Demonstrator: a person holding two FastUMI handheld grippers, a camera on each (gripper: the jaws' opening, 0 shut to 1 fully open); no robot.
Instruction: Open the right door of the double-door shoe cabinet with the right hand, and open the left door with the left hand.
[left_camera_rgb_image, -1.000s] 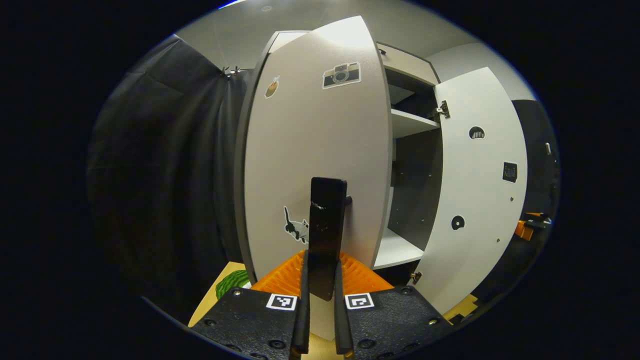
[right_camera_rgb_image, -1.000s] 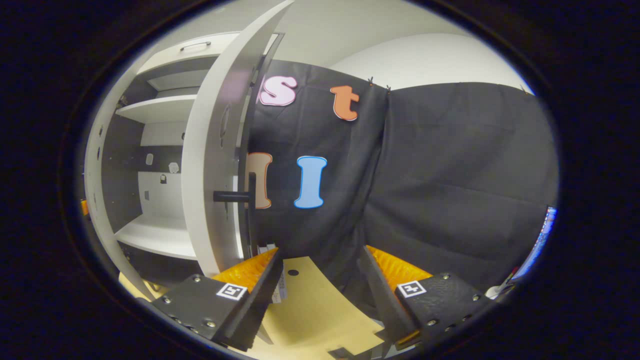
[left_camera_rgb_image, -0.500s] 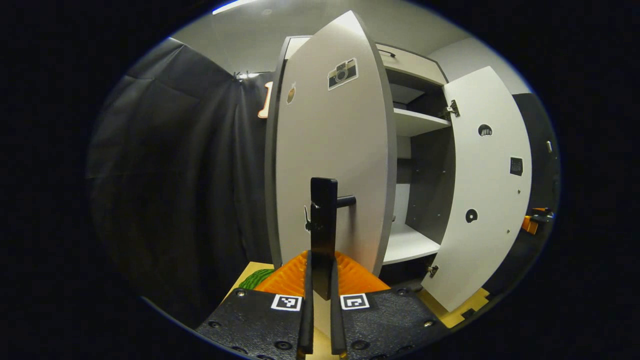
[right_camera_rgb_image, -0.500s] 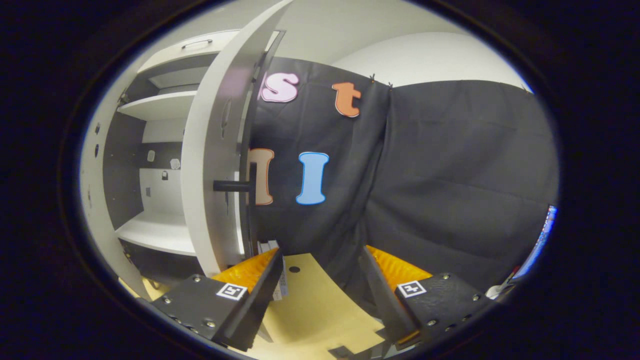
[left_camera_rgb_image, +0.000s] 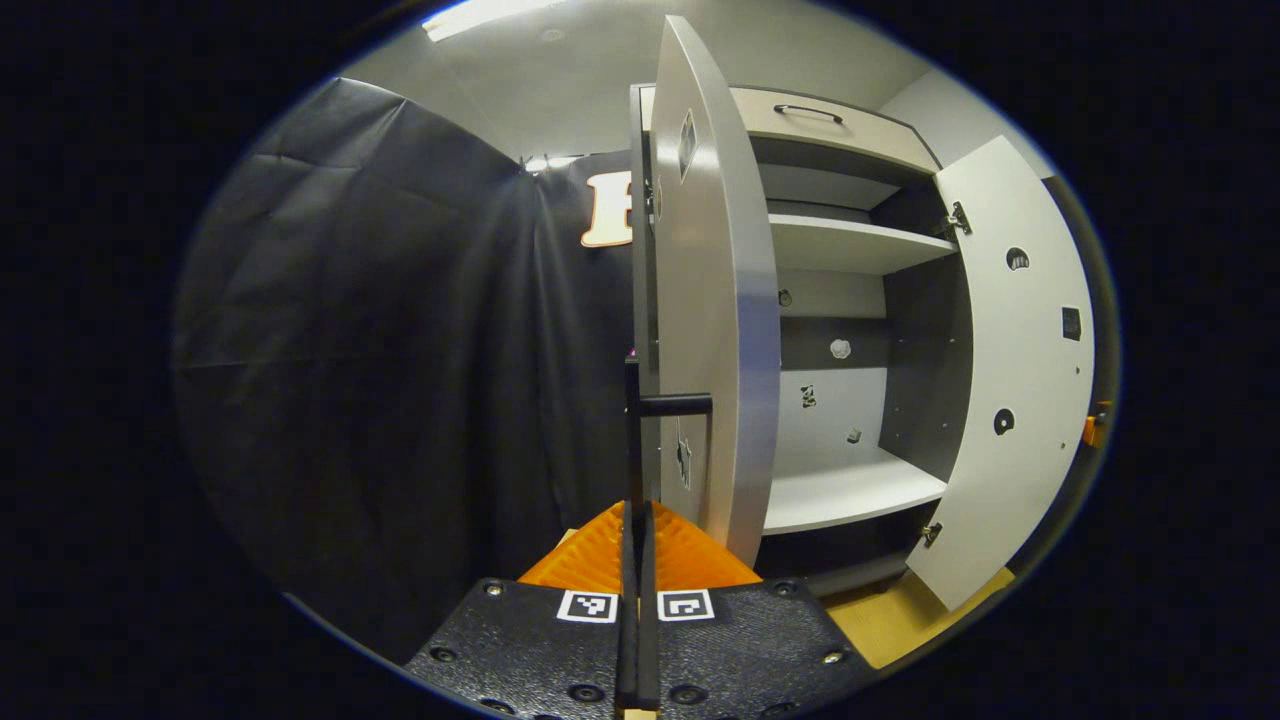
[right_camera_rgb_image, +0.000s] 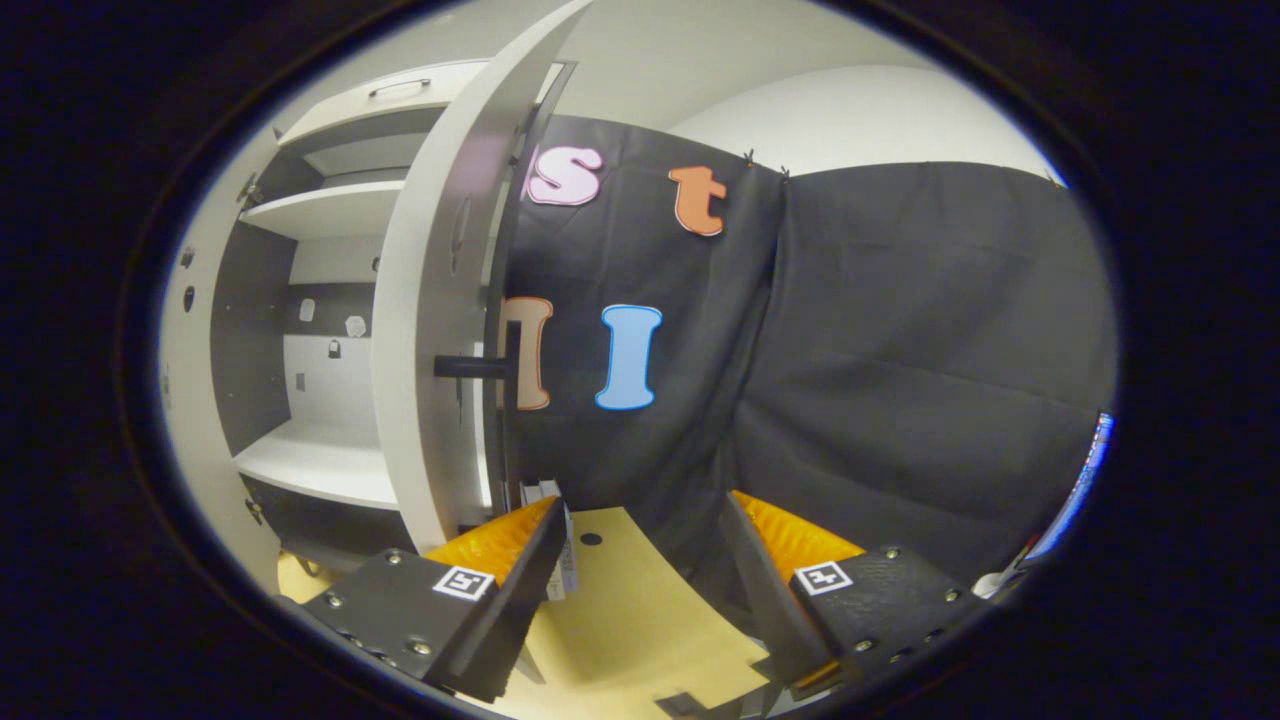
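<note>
Both doors stand wide; your left gripper (left_camera_rgb_image: 637, 560), clamped on the left door's vertical bar handle (left_camera_rgb_image: 633, 440), sits dead ahead, while your right gripper (right_camera_rgb_image: 640, 555) hangs open and empty, its handle (right_camera_rgb_image: 508, 400) off to its left

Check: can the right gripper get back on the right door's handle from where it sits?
Probably yes: right gripper is open, and the handle stands ahead and left on the swung-out right door, nothing between them.

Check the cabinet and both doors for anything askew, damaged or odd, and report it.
Nothing stands out. The left door and right door hang straight on their hinges, both open. The shelves sit level and bare. The left gripper is clamped on the left door's handle.
</note>
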